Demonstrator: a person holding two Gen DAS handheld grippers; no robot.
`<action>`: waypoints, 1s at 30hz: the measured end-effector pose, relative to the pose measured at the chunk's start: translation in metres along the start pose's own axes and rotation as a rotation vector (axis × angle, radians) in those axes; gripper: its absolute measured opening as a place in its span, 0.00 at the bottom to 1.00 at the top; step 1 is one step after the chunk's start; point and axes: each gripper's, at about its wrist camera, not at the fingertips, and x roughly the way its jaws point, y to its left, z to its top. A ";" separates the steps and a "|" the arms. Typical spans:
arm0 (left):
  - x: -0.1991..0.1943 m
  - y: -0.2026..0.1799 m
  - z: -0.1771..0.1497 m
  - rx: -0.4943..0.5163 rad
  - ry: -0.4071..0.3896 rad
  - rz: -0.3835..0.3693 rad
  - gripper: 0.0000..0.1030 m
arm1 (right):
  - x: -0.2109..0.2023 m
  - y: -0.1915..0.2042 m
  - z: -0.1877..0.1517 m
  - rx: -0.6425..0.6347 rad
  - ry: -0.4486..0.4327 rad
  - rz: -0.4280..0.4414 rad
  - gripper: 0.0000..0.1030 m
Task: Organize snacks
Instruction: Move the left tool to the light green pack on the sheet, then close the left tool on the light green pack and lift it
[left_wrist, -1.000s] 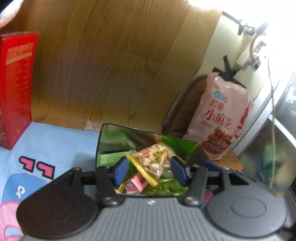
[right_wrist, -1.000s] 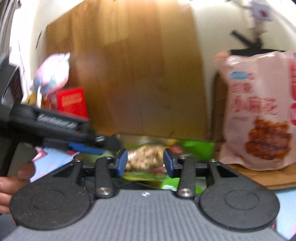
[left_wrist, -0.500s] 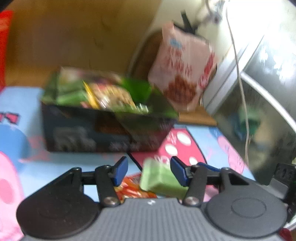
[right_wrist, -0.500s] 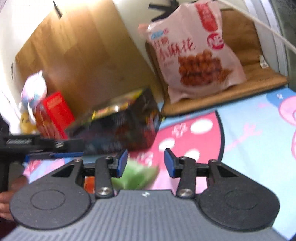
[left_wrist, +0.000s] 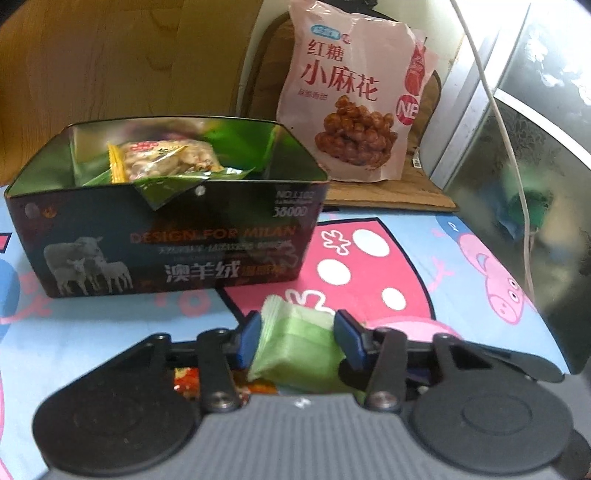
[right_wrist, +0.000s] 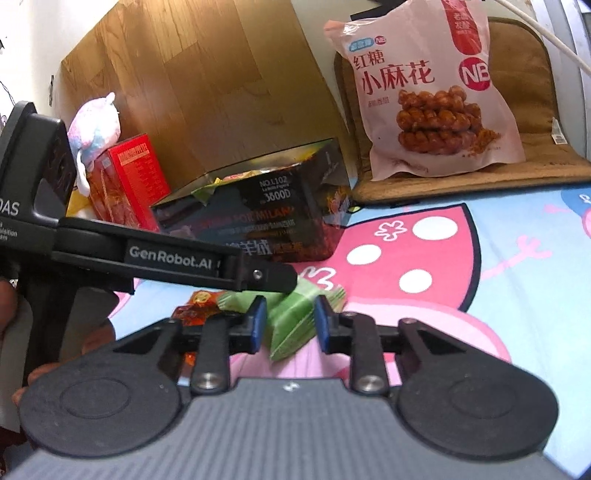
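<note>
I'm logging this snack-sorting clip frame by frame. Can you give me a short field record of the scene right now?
container: dark box, open top, on the cartoon mat
contents: peanut packet and green wrappers
left gripper: fingers either side of a green snack packet
right gripper: open around a green packet, grip not confirmed
nearby: orange packet on mat; pink snack bag leaning behind; red box beside container

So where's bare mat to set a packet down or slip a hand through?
Free: the cartoon mat right of the dark box, below the pink bag on its brown pad. Crowded: by the left gripper and right gripper, around the green packets and an orange packet.
</note>
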 end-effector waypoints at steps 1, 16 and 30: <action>-0.001 -0.002 0.000 0.002 0.004 -0.002 0.39 | -0.001 0.001 0.000 -0.001 -0.001 -0.001 0.23; -0.002 -0.029 -0.010 0.064 0.007 0.006 0.40 | -0.022 -0.002 -0.013 0.029 -0.020 -0.004 0.12; -0.019 -0.046 -0.041 0.094 0.020 -0.052 0.40 | -0.056 -0.003 -0.031 0.054 -0.028 -0.002 0.12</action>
